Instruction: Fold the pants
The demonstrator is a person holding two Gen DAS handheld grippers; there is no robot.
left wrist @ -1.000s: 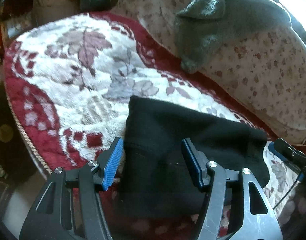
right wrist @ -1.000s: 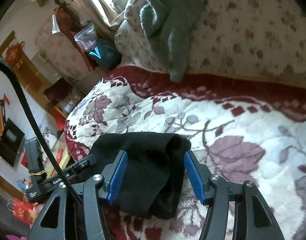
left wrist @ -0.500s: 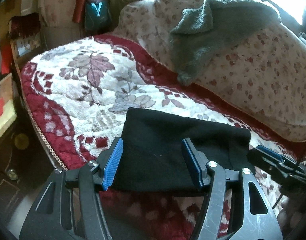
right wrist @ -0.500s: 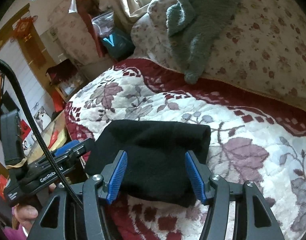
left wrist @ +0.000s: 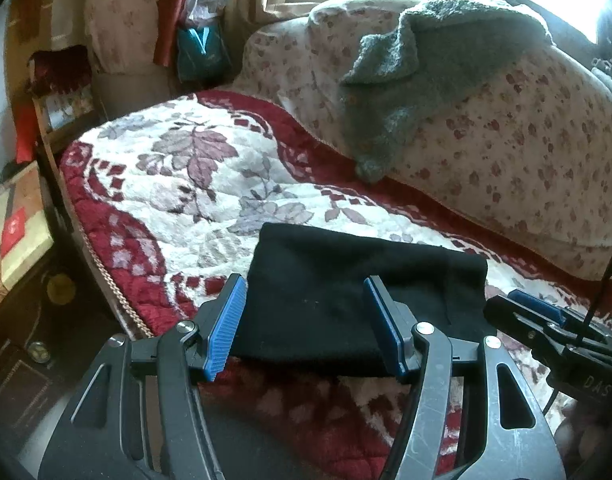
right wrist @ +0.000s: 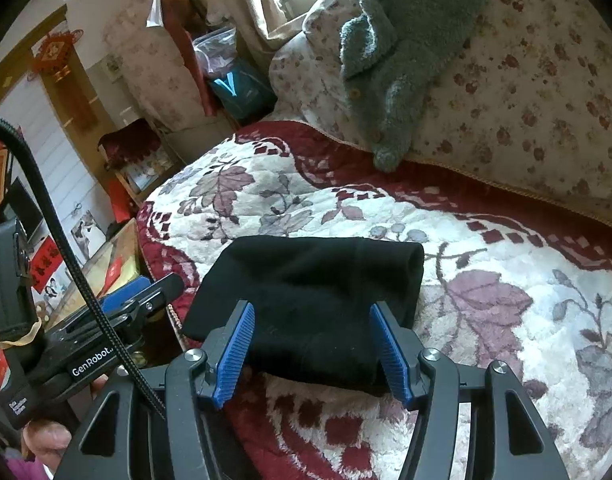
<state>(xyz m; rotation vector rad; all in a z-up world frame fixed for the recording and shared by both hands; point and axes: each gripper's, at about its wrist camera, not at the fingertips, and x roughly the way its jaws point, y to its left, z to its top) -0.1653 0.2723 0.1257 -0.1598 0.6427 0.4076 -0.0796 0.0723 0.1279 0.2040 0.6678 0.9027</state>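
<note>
On the floral red-and-white quilt, soft black folded knit pants lie limp. My left tongs and right tongs gape empty; I'd pinch all layers at a folded edge.

"GenRobot" on left gripper body; "DAS" partly legible on right gripper.

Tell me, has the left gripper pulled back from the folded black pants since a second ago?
Yes. The left gripper has drawn back toward the bed's near edge: more floral blanket shows beyond the black pants.
</note>
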